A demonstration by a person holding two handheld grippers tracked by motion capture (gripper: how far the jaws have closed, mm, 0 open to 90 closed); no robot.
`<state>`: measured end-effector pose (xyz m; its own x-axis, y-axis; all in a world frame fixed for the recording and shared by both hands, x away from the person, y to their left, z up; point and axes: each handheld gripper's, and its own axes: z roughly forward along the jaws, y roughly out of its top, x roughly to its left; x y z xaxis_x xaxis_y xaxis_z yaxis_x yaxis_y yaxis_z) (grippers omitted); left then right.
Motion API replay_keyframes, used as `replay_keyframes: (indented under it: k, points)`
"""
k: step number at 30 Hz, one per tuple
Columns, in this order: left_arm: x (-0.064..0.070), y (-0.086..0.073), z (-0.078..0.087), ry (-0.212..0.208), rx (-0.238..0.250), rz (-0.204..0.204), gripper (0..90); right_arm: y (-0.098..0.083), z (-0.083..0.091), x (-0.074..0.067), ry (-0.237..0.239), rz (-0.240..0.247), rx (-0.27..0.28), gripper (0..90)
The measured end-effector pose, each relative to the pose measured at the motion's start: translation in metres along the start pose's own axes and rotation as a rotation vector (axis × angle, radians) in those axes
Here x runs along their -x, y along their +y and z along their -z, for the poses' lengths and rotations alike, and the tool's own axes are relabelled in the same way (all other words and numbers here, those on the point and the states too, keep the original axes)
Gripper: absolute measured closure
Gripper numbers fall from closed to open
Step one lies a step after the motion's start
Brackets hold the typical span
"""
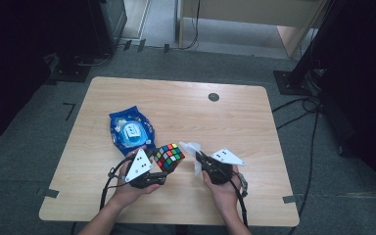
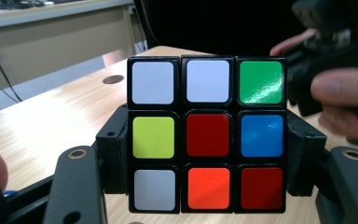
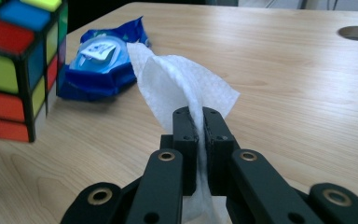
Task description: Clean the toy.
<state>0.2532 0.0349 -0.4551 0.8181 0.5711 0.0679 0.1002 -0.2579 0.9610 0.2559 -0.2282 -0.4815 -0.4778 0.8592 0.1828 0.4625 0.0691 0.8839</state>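
The left gripper (image 1: 157,169) pinches a puzzle cube (image 2: 206,134) by its two sides, holding it just above the wooden table (image 1: 235,122) near the front edge (a white, white, green row tops the facing side). The right gripper (image 3: 199,122) has its jaws pressed together on a white wipe (image 3: 172,84), close beside the cube. A blue wipe packet (image 1: 129,129) lies flat on the table just behind the cube.

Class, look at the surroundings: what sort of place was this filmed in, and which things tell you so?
Probably a lab or workshop set up for recording: a bare light wooden table with a round cable hole, black stand bases with loose cables on grey carpet.
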Motion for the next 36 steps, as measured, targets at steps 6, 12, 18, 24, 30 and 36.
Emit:
replay_keyframes:
  k: [6,12,18,24,30,36]
  points:
    - [-0.006,0.0,0.004,0.024,0.008,0.019,34.0,0.001,-0.015,-0.022,0.128,0.137,0.074,61.4]
    - [-0.009,0.0,0.004,0.037,0.009,0.028,34.0,0.006,-0.006,-0.016,0.075,0.092,0.071,52.1]
    - [-0.004,-0.004,-0.002,0.039,-0.007,0.025,34.0,0.02,0.02,-0.011,0.1,-0.036,0.159,44.1]
    - [0.008,-0.006,-0.009,0.026,-0.009,0.002,34.0,0.032,0.029,-0.03,0.215,-0.156,0.189,33.6]
    - [0.02,-0.008,-0.013,0.013,-0.004,-0.026,34.0,0.032,0.023,-0.047,0.257,-0.195,0.139,25.6]
    - [0.026,-0.007,-0.014,0.005,0.01,-0.054,34.0,0.025,0.013,-0.047,0.246,-0.244,0.077,29.5]
